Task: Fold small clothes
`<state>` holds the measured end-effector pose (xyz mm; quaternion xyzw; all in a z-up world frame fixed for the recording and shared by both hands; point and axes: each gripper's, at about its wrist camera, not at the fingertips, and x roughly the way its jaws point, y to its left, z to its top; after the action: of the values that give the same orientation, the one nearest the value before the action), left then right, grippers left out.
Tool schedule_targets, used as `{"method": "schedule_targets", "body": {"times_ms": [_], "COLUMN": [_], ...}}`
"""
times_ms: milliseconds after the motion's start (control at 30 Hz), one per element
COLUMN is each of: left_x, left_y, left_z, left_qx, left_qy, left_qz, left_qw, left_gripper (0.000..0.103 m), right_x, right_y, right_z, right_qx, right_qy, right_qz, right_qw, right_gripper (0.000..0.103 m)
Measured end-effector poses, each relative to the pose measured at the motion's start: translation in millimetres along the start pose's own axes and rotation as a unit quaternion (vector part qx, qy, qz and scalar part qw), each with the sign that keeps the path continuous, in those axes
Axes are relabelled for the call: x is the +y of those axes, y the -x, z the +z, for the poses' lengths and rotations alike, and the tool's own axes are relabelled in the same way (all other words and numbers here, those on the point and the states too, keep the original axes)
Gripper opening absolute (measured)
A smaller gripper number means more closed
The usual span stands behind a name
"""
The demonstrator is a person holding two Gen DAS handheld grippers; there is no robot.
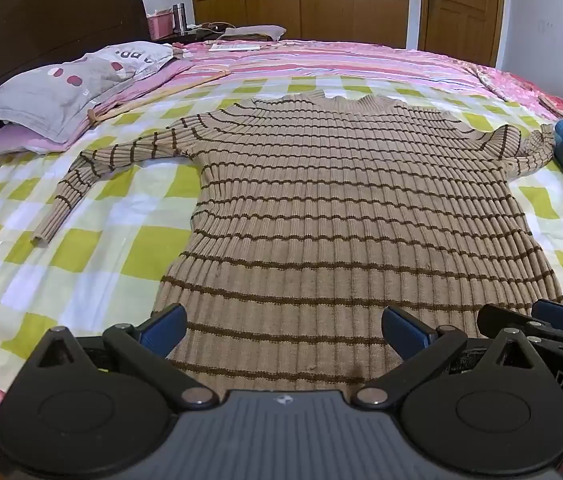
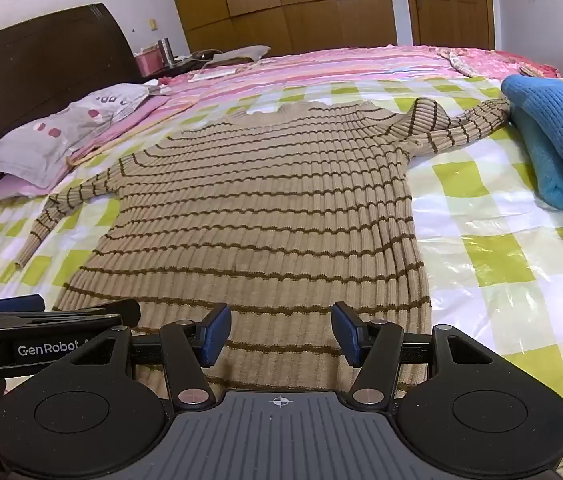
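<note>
A tan ribbed sweater with dark brown stripes (image 1: 345, 208) lies flat on the bed, collar far, hem near, both sleeves spread out; it also shows in the right wrist view (image 2: 265, 208). My left gripper (image 1: 283, 334) is open, its blue pads hovering over the hem's left half. My right gripper (image 2: 279, 334) is open over the hem's right half. Each gripper shows in the other's view, the right one (image 1: 541, 328) and the left one (image 2: 41, 312). Neither holds anything.
The bed has a green and white checked plastic sheet (image 1: 93, 248). A folded blue knit garment (image 2: 561, 148) lies at the right, touching the sweater's right cuff. A grey pillow (image 1: 61, 92) and dark headboard (image 1: 41, 20) are at the left. Pink bedding (image 1: 321, 60) lies beyond.
</note>
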<state>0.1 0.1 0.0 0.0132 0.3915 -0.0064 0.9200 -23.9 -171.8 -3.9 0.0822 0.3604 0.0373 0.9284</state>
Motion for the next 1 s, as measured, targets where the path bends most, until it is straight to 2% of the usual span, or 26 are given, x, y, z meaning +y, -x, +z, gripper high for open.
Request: {"method": "schedule_targets", "body": {"times_ms": [267, 633, 1000], "left_x": [4, -9, -12], "left_y": [-3, -6, -21], "left_z": [1, -2, -11], "left_qx": [0.006, 0.006, 0.024], "left_qy": [0.002, -0.017, -0.032], "left_qz": [-0.002, 0.008, 0.009], "left_qw": [1.0000, 0.9998, 0.9991], "left_gripper": [0.103, 0.103, 0.103], "right_x": [-1, -4, -4], "right_y": [-1, -3, -9], "right_z": [0, -1, -3], "right_qx": [0.004, 0.007, 0.012], "right_qy": [0.001, -0.001, 0.006], "right_qz": [-0.001, -0.008, -0.015], "right_qw": [1.000, 1.000, 1.000], "right_gripper": [0.056, 0.056, 0.057]}}
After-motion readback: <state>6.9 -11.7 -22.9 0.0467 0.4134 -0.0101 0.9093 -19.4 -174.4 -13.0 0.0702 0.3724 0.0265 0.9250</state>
